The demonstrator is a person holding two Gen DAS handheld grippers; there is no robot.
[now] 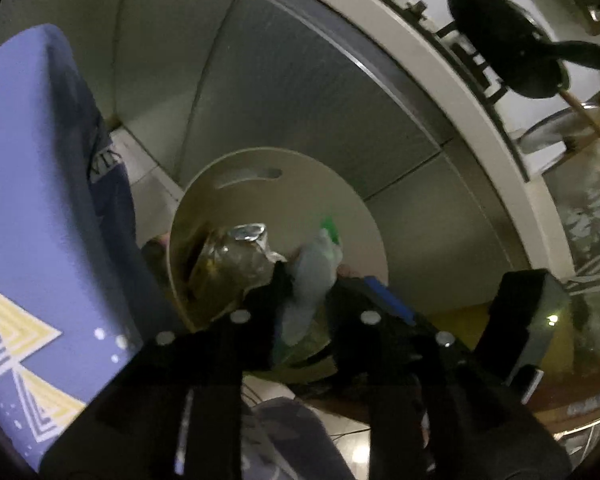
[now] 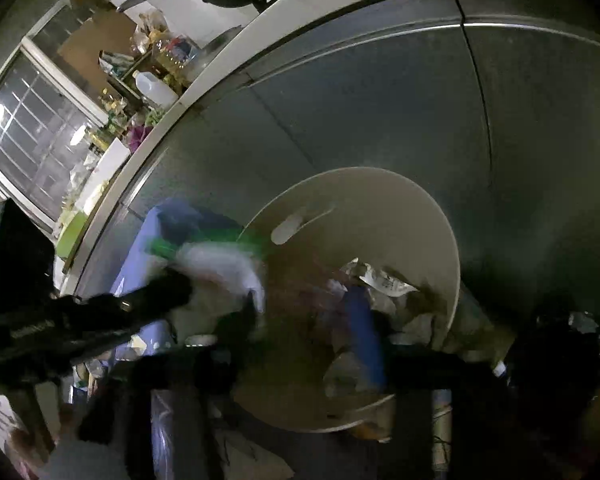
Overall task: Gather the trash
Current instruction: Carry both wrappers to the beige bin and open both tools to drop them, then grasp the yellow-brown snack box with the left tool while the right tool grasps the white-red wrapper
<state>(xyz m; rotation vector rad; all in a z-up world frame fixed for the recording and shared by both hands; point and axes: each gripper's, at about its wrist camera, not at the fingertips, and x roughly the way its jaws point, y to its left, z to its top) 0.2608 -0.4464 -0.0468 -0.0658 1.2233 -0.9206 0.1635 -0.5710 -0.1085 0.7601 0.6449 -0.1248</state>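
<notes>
A cream round trash bin stands against the metal cabinet, with crumpled wrappers inside. My left gripper is shut on a pale plastic bottle with a green cap and holds it over the bin's mouth. In the right wrist view the bin is ahead, with trash inside. The left gripper's arm enters from the left with the blurred bottle. My right gripper has a blue pad showing and appears open and empty at the bin's rim.
Grey metal cabinet doors under a white countertop edge. A black pan sits on the stove. A person's blue patterned clothing fills the left. Bottles and jars stand on the counter. A dark bag lies at the right.
</notes>
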